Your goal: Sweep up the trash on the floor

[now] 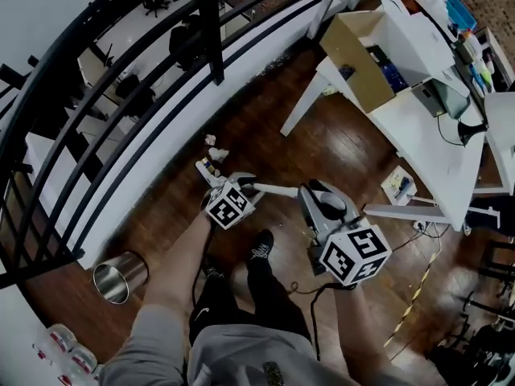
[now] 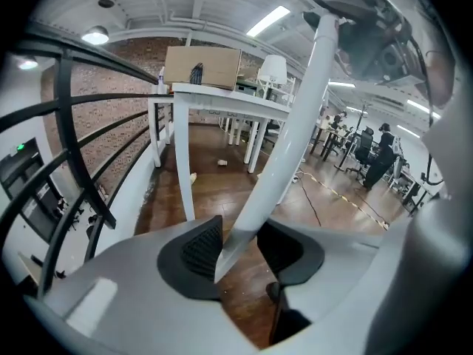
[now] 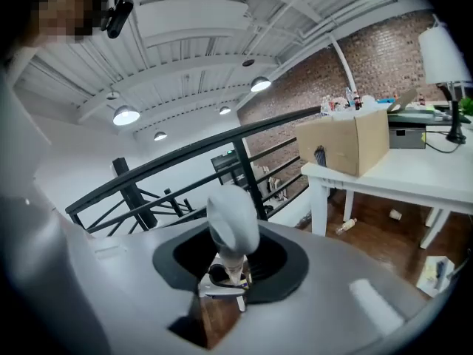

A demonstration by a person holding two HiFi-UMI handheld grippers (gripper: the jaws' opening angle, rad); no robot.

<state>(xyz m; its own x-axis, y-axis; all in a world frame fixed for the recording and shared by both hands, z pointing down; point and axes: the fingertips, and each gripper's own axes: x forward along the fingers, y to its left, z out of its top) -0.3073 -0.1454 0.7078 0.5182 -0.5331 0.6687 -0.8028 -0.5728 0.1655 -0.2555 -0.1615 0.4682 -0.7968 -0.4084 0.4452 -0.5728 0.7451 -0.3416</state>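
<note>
My left gripper (image 1: 235, 183) (image 2: 240, 246) is shut on a long white handle (image 2: 284, 139) that slants up between its pads toward the right gripper. My right gripper (image 1: 318, 201) (image 3: 230, 261) is shut on a rounded white handle end (image 3: 233, 217). Beyond that end hangs a small white pan (image 3: 222, 283) (image 1: 211, 171) with coloured bits in it. Crumpled white paper (image 1: 211, 140) (image 1: 219, 153) lies on the wood floor just past the pan. A bottle (image 3: 345, 226) and a cup (image 3: 396, 214) lie under the table.
A black railing (image 1: 121, 95) curves along the left. A white table (image 1: 418, 127) with a cardboard box (image 1: 358, 55) stands at the right. A metal bin (image 1: 119, 278) stands near my left leg. A power strip (image 1: 398, 183) and cables lie by the table leg.
</note>
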